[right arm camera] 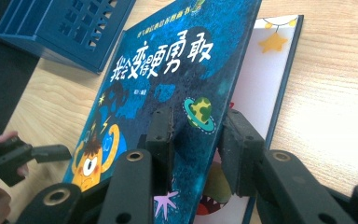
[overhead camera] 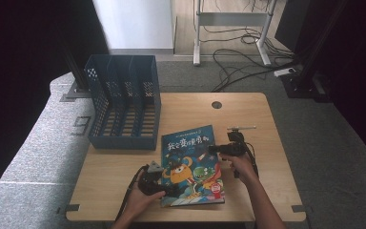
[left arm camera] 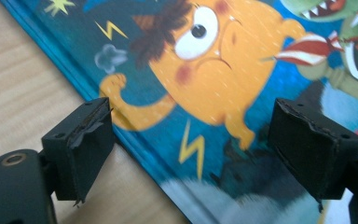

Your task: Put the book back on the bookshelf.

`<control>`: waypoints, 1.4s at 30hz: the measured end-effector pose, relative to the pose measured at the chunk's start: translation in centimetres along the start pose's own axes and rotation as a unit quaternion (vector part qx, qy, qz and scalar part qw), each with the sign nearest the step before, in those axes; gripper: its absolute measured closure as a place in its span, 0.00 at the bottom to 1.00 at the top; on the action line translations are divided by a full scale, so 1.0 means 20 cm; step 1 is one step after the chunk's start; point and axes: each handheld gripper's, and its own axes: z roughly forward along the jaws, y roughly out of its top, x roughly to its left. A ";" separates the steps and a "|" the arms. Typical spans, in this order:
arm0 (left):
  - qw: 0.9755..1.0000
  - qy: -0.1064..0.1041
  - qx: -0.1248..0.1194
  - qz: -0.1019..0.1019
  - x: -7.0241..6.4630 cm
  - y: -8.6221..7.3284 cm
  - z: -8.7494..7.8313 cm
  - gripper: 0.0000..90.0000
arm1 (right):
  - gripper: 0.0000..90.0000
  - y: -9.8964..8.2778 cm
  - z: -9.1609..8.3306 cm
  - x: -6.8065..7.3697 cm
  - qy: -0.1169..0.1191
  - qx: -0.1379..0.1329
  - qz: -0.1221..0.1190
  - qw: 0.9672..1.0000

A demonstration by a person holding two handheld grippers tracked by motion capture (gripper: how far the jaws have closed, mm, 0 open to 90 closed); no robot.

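A blue picture book [overhead camera: 190, 162] with an orange monster on its cover lies near the front of the wooden table [overhead camera: 267, 157]. My left gripper [overhead camera: 167, 191] is open at the book's lower left. In the left gripper view [left arm camera: 191, 135], one jaw hangs over the bare wood and the other over the cover [left arm camera: 214, 70], on either side of the spine edge. My right gripper [overhead camera: 213, 149] is at the book's right edge. In its own view [right arm camera: 198, 135] the front cover [right arm camera: 168, 60] is raised off a white inner page [right arm camera: 265, 79]. The cover's free edge sits between the partly closed jaws, with a gap left.
A blue slotted file rack [overhead camera: 124, 102] stands at the table's back left and shows in the right gripper view [right arm camera: 65, 28]. A thin pen [overhead camera: 241, 128] lies just behind the right gripper. A round cable hole [overhead camera: 216, 104] is near the far edge. Cables [overhead camera: 248, 62] lie on the floor beyond.
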 end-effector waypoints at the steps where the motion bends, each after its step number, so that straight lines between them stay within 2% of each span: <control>1: 1.000 -0.001 0.001 0.002 -0.01 -0.01 0.00 0.16 | 0.74 0.00 0.00 0.00 0.002 -0.001 0.005 1.000; 6: 1.000 -0.004 0.002 0.013 -0.04 -0.05 -0.03 0.15 | 0.75 0.00 0.00 -0.01 0.005 -0.002 0.008 1.000; 11: 1.000 -0.008 0.001 0.017 -0.07 -0.08 -0.04 0.15 | 0.75 0.00 0.00 -0.01 0.003 -0.001 0.009 1.000; 17: 1.000 -0.010 0.003 0.015 -0.07 -0.08 -0.04 0.14 | 0.76 0.00 0.00 -0.01 0.006 -0.003 0.014 1.000; 20: 0.999 -0.013 0.009 0.030 -0.10 -0.08 -0.04 0.10 | 0.78 0.00 -0.01 -0.02 0.020 -0.008 0.020 1.000; 28: 0.999 -0.010 0.019 0.042 -0.13 -0.08 -0.03 0.04 | 0.78 0.00 0.00 -0.03 0.019 -0.013 0.022 1.000; 31: 0.998 -0.015 0.035 0.055 -0.15 -0.09 -0.03 0.01 | 0.78 0.01 0.00 -0.04 0.019 -0.014 0.025 0.999; 34: 0.996 -0.001 0.044 0.072 -0.18 -0.09 -0.02 0.00 | 0.78 0.01 0.01 -0.05 0.016 -0.014 0.029 0.999; 37: 0.997 0.002 0.040 0.068 -0.18 -0.09 -0.02 0.00 | 0.79 0.01 0.01 -0.05 0.014 -0.016 0.031 0.999; 42: 0.999 -0.011 0.027 0.046 -0.15 -0.08 -0.01 0.00 | 0.79 0.01 0.01 -0.05 0.014 -0.018 0.030 0.999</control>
